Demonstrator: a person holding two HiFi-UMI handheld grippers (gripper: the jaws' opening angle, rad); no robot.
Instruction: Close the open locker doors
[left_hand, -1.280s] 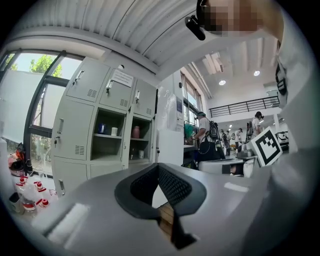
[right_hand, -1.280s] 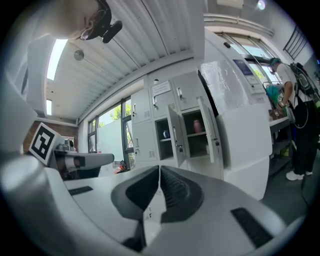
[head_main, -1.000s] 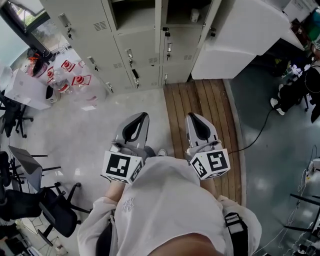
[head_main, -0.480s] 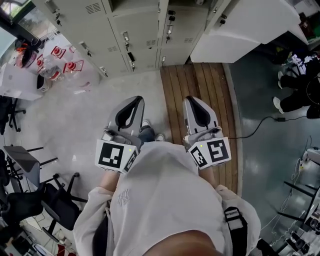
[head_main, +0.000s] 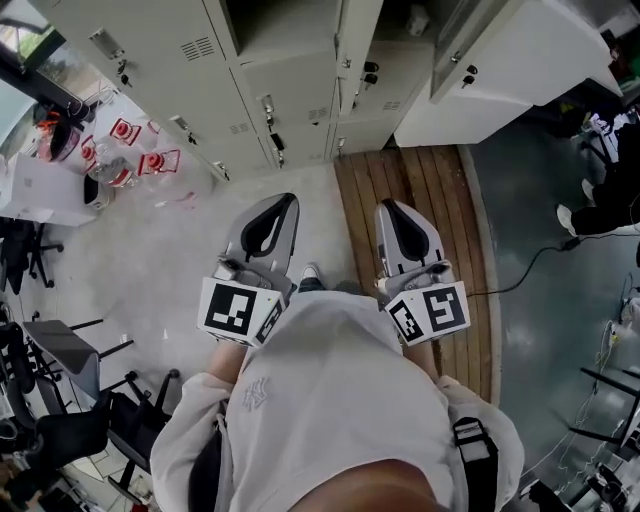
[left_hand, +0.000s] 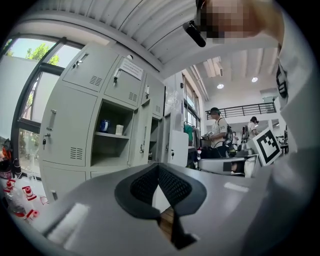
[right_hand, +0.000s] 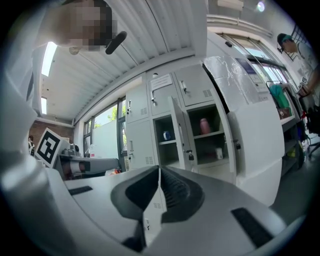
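1. Currently, the left gripper (head_main: 278, 212) and the right gripper (head_main: 392, 220) are being held side by side in front of the person's body, and both are being pointed toward the lockers (head_main: 200, 60).
2. The left gripper (left_hand: 159, 167) is being kept with its jaws pressed together at the tips, and nothing is being carried between them.
3. The right gripper (right_hand: 159, 170) is likewise being kept closed, with no object being gripped.
4. The lockers are being faced from a distance, and no door is being touched by either gripper.
5. In the right gripper view, a narrow door (right_hand: 179, 130) is being shown nearly edge-on, swung outward between two open compartments.
6. A wide white door (right_hand: 252, 130) is being left swung out just to the right of those compartments.
7. A blue cup (right_hand: 167, 135) is being kept in the left open compartment. A pink bottle (right_hand: 204, 125) is being kept on the upper shelf of the right one, with a white cup (right_hand: 219, 153) below it.
8. The right gripper is being held above a wooden platform (head_main: 430, 200) that lies before the lockers, and the left gripper is being held above the pale floor (head_main: 180, 270).
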